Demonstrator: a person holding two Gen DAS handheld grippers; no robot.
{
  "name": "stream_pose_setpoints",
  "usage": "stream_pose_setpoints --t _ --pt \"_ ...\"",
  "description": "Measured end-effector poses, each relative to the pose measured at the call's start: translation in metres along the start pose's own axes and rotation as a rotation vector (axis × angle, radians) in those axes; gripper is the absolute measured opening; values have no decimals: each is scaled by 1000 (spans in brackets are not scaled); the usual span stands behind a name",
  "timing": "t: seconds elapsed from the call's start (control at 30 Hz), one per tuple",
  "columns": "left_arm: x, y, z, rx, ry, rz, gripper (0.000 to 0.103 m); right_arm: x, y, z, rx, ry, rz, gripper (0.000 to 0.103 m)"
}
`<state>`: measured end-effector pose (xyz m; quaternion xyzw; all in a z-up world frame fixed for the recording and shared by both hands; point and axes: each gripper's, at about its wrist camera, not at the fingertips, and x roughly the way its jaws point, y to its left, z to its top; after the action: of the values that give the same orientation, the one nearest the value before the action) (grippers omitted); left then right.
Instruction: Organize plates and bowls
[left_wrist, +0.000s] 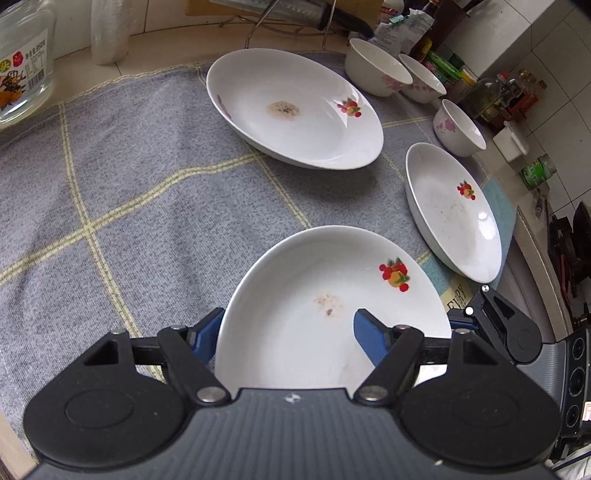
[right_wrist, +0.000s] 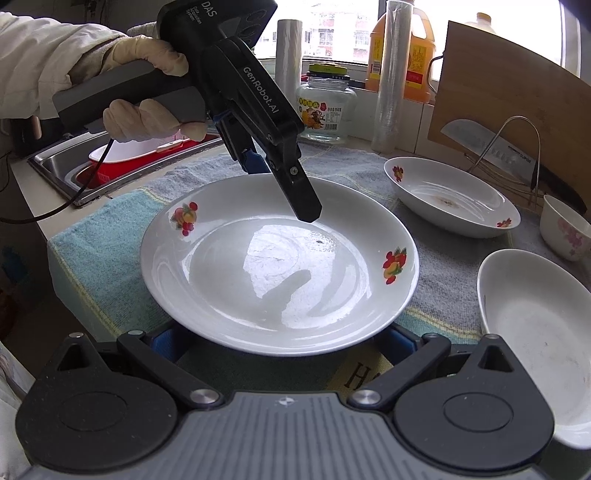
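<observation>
Claws on one fruit-printed plate, grey checked cloth under it.

Left claw (left_wrist: 286, 338) is nearly closed and pinches the rim of the near plate (left_wrist: 332, 295), one blue pad under the edge, the other on its inner slope; a gloved hand (right_wrist: 147, 88) carries it. The right claw (right_wrist: 284, 341) has its two pads hidden under that plate's near edge at six o'clock, so I cannot tell how wide it stands or whether it grips. From the left claw outward: a second plate (left_wrist: 452, 210) lies at two o'clock, a larger plate (left_wrist: 295, 110) at twelve, both well apart on the cloth (left_wrist: 129, 166). Three flowered bowls (left_wrist: 376, 66) stand beyond at one o'clock, near bottles at the desk's edge.
</observation>
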<state>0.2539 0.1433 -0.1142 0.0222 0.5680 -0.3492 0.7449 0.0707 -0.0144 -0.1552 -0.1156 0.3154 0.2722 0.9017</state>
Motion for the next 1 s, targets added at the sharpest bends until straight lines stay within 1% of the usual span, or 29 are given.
stream_pose_setpoints --t 0.17,0.33,0.43,0.7,1.0 --pt "4 -6 4 40 41 15 74 0 2 1 -17 0 -12 103" --pt "5 -10 4 64 48 28 74 0 2 4 -8 14 -20 103" --pt "4 -14 4 98 43 37 74 1 2 4 1 22 -24 103" --pt "2 -14 2 104 33 38 74 1 4 7 -18 35 -42 103" --pt "-9 -11 0 98 6 39 74 1 0 17 -21 43 -25 103"
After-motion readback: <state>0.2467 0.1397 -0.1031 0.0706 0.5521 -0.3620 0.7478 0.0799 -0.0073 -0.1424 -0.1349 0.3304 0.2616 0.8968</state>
